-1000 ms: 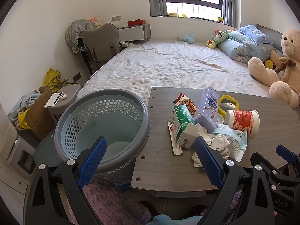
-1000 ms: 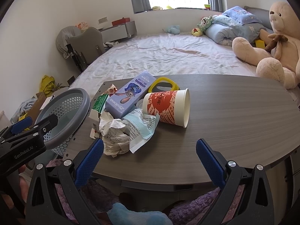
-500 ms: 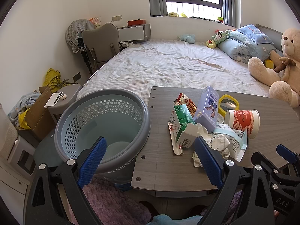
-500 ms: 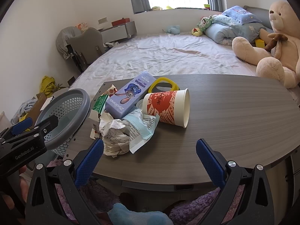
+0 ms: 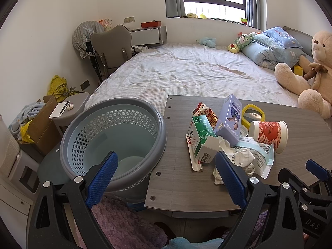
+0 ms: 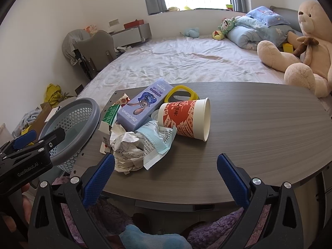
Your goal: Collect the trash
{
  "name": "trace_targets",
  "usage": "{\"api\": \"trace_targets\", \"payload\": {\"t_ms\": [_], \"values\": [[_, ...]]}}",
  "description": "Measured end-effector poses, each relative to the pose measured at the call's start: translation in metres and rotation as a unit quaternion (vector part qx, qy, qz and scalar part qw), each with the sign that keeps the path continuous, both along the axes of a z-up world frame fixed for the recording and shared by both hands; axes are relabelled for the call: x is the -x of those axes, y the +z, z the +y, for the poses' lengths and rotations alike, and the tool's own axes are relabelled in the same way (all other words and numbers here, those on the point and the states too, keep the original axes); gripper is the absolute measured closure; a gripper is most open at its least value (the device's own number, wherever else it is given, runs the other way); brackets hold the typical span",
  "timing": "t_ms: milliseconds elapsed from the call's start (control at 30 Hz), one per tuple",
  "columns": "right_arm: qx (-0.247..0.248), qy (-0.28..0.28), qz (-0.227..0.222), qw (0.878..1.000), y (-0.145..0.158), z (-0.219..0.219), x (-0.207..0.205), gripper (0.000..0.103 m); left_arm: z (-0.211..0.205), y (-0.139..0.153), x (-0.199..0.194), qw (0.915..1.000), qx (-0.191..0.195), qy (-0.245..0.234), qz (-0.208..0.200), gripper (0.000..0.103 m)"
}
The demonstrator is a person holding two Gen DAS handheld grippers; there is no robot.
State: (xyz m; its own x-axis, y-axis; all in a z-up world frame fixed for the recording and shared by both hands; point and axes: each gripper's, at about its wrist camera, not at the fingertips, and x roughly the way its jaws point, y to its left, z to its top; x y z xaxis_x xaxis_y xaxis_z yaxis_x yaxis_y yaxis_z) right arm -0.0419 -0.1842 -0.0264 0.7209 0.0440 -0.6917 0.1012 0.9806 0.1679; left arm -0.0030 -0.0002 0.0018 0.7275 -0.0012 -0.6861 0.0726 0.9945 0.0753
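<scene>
left wrist view: the left tool point(image 5: 166, 170) is spread wide and empty. the perforated grey-blue plastic basket point(image 5: 113, 137) sits at ten o'clock, the crumpled white paper wad point(image 5: 242, 159) at three o'clock on the grey wood-grain surface point(image 5: 178, 178).

right wrist view: the right tool point(image 6: 166, 166) gapes empty. the paper wad point(image 6: 128, 151) lies at nine o'clock; likely light and soft, so pinch its bulk. the red-and-white paper cup point(image 6: 186, 120) lies toppled at twelve o'clock, likely crushable.

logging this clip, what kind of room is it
Most likely a child's bedroom: a made bed fills the middle, a big teddy bear sits on it, and a rolled blue quilt lies by the headboard.
</scene>
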Motion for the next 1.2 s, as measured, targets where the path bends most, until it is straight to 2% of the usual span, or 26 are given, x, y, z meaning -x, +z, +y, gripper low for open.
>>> {"api": "trace_targets", "payload": {"t_ms": [767,1200], "values": [[-0.006,-0.005,0.001,1.0,-0.002,-0.002,-0.002,0.006,0.0,0.001,0.002,1.0,0.0,0.0,0.003,0.012],[-0.033,-0.022,0.0,0.999,-0.016,-0.044,-0.024,0.006,0.001,-0.02,-0.019,0.9996,-0.005,0.005,0.026,0.012]]}}
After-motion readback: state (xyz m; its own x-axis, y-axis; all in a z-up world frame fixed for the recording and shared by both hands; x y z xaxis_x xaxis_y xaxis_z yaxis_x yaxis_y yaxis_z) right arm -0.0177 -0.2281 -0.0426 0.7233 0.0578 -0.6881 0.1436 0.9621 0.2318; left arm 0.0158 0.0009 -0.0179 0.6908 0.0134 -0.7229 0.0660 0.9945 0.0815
